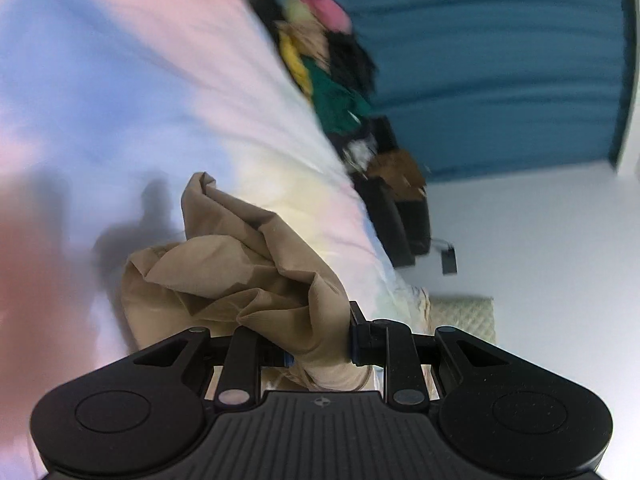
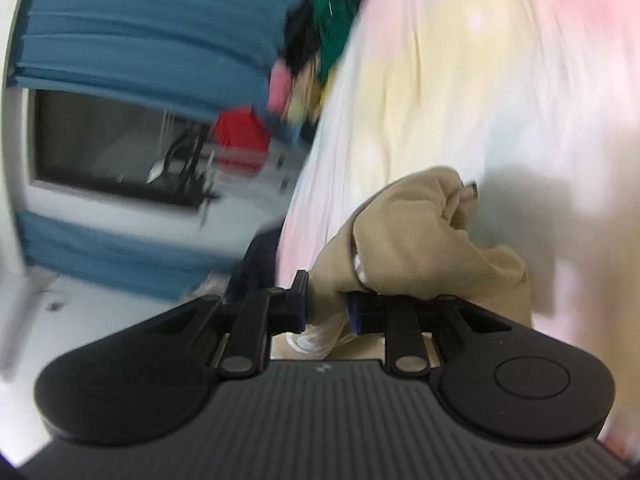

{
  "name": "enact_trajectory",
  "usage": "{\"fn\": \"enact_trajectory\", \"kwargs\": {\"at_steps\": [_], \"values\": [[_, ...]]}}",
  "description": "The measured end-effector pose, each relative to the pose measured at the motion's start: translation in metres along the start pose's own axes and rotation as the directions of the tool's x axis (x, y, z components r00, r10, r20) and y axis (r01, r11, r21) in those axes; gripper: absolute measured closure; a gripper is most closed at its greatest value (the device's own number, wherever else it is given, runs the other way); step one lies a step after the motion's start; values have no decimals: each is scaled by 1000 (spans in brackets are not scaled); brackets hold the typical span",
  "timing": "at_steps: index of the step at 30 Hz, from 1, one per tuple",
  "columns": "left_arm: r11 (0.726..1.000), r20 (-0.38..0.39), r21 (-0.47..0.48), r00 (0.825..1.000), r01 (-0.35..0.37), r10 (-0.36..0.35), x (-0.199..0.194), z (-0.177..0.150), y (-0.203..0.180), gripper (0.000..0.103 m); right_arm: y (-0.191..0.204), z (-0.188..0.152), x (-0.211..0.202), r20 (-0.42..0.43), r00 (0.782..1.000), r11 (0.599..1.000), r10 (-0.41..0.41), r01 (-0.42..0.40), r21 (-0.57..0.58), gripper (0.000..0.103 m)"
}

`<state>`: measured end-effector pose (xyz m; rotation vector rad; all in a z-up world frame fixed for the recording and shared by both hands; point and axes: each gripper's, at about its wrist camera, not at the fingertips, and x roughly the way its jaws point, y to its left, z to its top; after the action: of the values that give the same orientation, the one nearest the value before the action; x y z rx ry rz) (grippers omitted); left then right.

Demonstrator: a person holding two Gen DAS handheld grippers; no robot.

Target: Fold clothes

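A crumpled tan garment (image 1: 224, 272) hangs bunched above a pastel tie-dye bedsheet (image 1: 132, 92). My left gripper (image 1: 320, 344) is shut on one part of the cloth, which spills out between its jaws. In the right wrist view the same tan garment (image 2: 420, 248) is pinched in my right gripper (image 2: 326, 312), also shut on it, with a whitish inner lining showing below the fingers. Both views are tilted and blurred by motion.
A heap of mixed clothes (image 1: 332, 80), green, yellow, pink, black and red, lies at the far edge of the bedsheet (image 2: 460, 80). Blue curtains (image 1: 500, 60) hang behind it. A window (image 2: 112, 148) and a white wall (image 1: 540, 240) lie beyond.
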<state>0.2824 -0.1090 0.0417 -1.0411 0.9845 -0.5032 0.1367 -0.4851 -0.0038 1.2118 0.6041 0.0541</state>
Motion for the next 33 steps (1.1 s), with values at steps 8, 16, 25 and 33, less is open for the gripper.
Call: {"fn": "enact_trajectory", "kwargs": {"at_steps": [8,16,25,33], "values": [[974,26,210,995,85,-92,179,44,-65,77,17,139,70,286,954,975,-95,147,-165,80],[905,-69,413,988,-97,137,230,3,19,76,-105,110,125,136,946,948,-296,308,-78,80],[862,-20,473,977,-180,215,186,-20,57,42,-125,65,98,102,935,938,-340,345,-32,77],[673,93,716,980,-189,176,98,-65,-56,11,-35,41,23,199,904,877,-378,419,-236,32]]}}
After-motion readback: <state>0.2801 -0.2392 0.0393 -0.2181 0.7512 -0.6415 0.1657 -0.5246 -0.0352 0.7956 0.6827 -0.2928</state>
